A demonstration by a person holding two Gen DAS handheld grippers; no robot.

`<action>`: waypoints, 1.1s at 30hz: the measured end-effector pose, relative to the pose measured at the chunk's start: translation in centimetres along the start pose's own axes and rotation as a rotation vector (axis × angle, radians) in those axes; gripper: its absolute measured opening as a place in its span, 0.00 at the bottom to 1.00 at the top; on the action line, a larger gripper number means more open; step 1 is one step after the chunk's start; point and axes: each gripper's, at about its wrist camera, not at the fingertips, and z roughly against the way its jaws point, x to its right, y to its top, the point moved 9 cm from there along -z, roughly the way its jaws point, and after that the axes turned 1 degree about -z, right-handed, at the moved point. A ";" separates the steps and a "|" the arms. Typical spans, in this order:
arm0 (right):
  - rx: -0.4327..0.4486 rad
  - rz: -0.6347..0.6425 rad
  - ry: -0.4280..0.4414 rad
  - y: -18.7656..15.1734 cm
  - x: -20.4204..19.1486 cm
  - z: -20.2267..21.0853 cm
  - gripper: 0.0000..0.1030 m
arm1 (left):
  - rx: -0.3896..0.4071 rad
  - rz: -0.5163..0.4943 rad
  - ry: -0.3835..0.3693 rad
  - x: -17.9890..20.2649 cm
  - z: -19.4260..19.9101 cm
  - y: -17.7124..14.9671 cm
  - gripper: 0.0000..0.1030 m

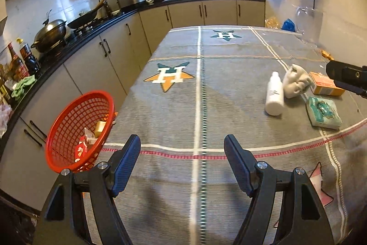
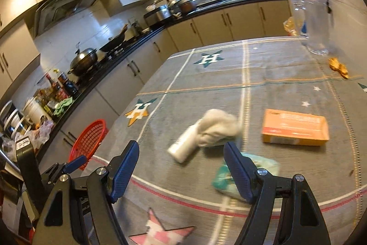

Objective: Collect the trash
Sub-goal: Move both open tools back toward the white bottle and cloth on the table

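Observation:
A red mesh basket (image 1: 78, 128) hangs at the table's left edge with a few wrappers and a small box inside; the right wrist view also shows the basket (image 2: 88, 141). On the grey cloth lie a white bottle (image 1: 274, 94), a crumpled white tissue (image 1: 296, 80), an orange box (image 1: 325, 84) and a teal packet (image 1: 323, 111). My left gripper (image 1: 182, 146) is open over bare cloth, right of the basket. My right gripper (image 2: 181, 153) is open and empty, just short of the bottle (image 2: 183, 146), tissue (image 2: 218, 128), packet (image 2: 222, 178) and orange box (image 2: 296, 128).
A clear glass jug (image 2: 314, 26) and an orange scrap (image 2: 338, 67) stand at the table's far right by the wall. Kitchen counters (image 1: 75, 47) with pots, a wok and bottles run along the left and back. The other gripper's body (image 1: 346, 77) juts in from the right.

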 end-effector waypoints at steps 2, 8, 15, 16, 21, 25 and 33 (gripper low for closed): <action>0.006 -0.016 -0.015 0.2 1.2 0.4 0.78 | 0.000 -0.015 0.002 0.7 0.0 0.2 0.72; 0.042 -0.048 -0.056 0.8 4.3 1.9 0.78 | -0.003 -0.064 -0.001 2.9 0.0 0.9 0.72; 0.073 -0.147 -0.052 1.2 7.7 3.1 0.76 | -0.031 -0.097 -0.124 6.3 -0.6 3.1 0.72; 0.072 -0.162 -0.047 1.2 8.0 3.1 0.75 | -0.040 -0.101 -0.141 6.8 -0.9 3.3 0.72; 0.069 -0.219 -0.017 1.0 8.8 3.3 0.73 | -0.083 -0.143 -0.179 10.0 -3.3 4.4 0.72; 0.047 -0.252 0.000 0.7 9.2 2.9 0.73 | -0.120 -0.144 -0.206 11.7 -5.2 5.0 0.72; -0.079 -0.309 0.013 -1.0 9.9 0.2 0.70 | -0.165 -0.185 -0.208 13.8 -7.9 5.2 0.48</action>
